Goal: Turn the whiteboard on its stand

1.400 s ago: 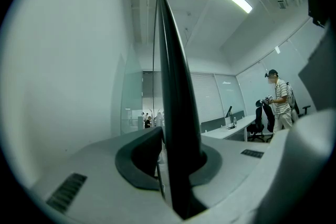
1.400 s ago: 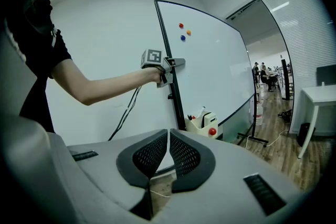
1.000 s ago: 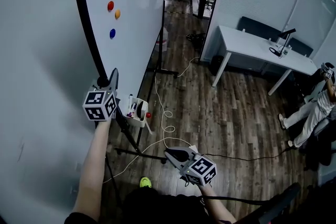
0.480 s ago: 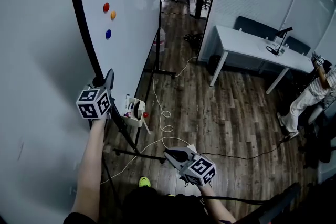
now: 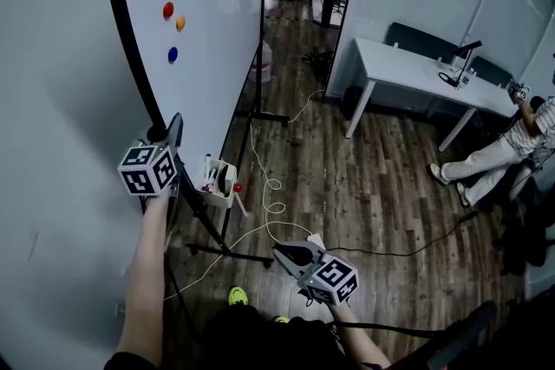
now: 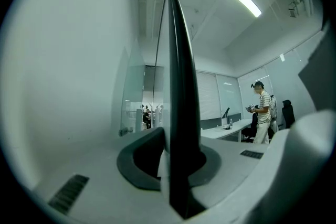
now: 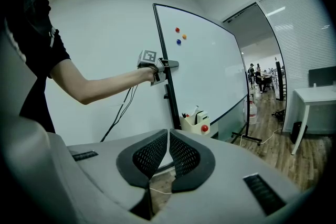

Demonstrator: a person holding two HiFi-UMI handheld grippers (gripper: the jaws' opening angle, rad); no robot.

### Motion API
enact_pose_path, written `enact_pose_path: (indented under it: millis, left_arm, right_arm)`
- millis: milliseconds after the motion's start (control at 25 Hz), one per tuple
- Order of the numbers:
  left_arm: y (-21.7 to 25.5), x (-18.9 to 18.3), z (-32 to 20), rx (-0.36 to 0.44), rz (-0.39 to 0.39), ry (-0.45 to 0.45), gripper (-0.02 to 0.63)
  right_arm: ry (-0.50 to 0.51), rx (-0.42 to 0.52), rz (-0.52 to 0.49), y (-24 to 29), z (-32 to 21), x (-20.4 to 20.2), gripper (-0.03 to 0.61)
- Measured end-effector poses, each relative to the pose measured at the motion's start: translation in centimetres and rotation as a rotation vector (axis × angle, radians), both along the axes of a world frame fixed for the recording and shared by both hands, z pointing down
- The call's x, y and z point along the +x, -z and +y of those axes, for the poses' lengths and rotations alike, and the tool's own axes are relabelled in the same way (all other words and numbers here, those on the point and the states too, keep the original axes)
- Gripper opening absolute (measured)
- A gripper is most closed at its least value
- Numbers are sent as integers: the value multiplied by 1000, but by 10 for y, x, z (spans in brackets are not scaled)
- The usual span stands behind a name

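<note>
The black edge of the whiteboard (image 5: 217, 13) is pinched by the fingers of the left gripper (image 5: 173, 124); fingers of the right gripper (image 5: 283, 252) are pressed together, nothing betw. them.

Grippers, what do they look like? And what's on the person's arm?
The left gripper and right gripper are light grey with dark jaws; the right one's pads are black mesh. Each carries a white cube printed with black square markers. Thin dark cables hang from the left one. The person wears a black short sleeve.
</note>
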State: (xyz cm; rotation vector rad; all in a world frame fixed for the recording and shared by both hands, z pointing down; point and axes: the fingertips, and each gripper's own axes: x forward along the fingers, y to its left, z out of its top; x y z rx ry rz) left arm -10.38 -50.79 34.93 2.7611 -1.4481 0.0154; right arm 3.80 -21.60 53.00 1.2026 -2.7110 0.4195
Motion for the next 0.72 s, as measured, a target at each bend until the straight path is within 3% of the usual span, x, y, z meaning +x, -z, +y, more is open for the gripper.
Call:
enact_pose_path:
  millis: [400,720]
  left_arm:
    - [4,-4,18,-7,-4,3,49]
    - [-24,-29,47,-9,8,8,49]
  right_arm:
    - [4,-3,-1,2,12,1,21]
    - [10,14,17,-22,30,-12,21]
